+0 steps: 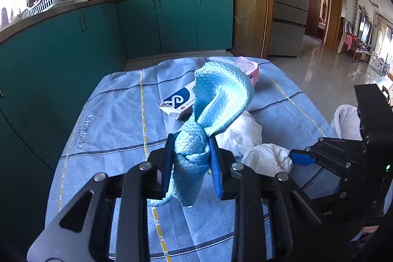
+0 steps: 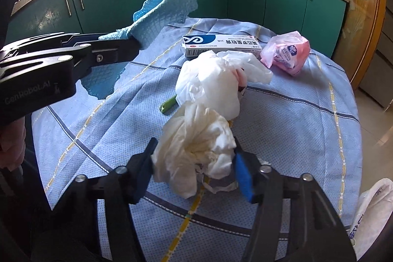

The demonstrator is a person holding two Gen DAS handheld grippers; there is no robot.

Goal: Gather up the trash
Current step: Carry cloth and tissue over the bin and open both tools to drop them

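My left gripper is shut on a light blue cloth and holds it above the table; the cloth also shows in the right wrist view. My right gripper is shut on a crumpled cream tissue, which also shows in the left wrist view. Behind it lie a white plastic bag, a white-and-blue medicine box, a pink tissue packet and a small green scrap.
The table has a blue checked tablecloth. A white plastic bag hangs at its right edge. Green kitchen cabinets stand behind, with pots on the counter. A tiled floor opens to the right.
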